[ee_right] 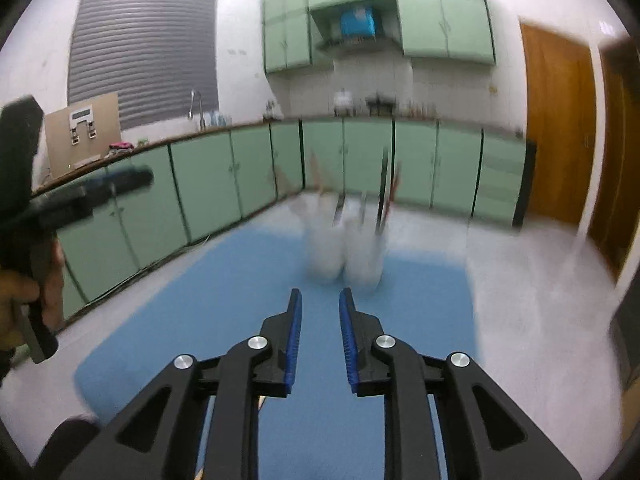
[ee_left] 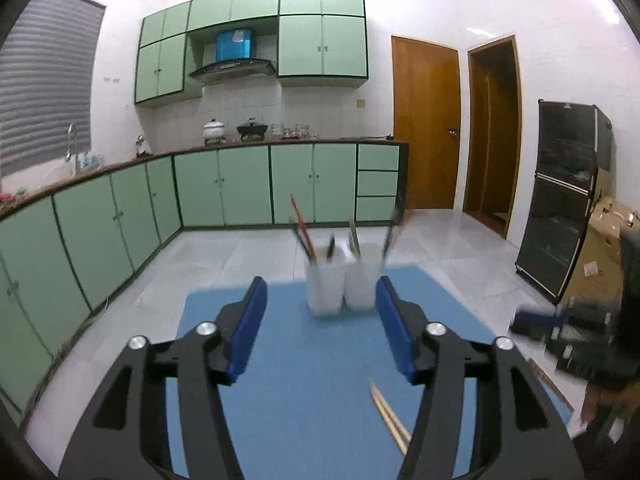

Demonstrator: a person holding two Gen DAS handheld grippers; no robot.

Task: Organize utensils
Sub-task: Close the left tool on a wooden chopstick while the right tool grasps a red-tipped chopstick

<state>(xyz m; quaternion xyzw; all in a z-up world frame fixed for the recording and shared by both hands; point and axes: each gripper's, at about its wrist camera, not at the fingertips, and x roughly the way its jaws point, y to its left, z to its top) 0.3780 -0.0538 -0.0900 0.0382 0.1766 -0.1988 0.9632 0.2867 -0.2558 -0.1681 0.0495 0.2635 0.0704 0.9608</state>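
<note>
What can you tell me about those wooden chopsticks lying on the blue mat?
The chopsticks are a pair of pale, wood-looking sticks lying flat on the blue mat, side by side and slanted. Their far tips nearly meet. Nothing grips them; their near ends hide behind the left gripper. They lie apart from the white cups.

Plain blue mat [ee_left: 304, 344] across the tabletop. Translucent white twin cups [ee_left: 342, 284], holding dark and reddish-brown chopsticks [ee_left: 302, 228]. Pale wooden chopsticks [ee_left: 390, 420] on the blue. Black left gripper [ee_left: 320, 304] with blue fingers [ee_left: 248, 328]; same black and ribbed blue on the right gripper [ee_right: 320, 304]. Mint-green cabinets [ee_left: 224, 188] edged in dark green, white tiled wall [ee_left: 240, 104], orange-brown wooden door [ee_left: 426, 120], grey slatted blind [ee_right: 144, 52].
</note>
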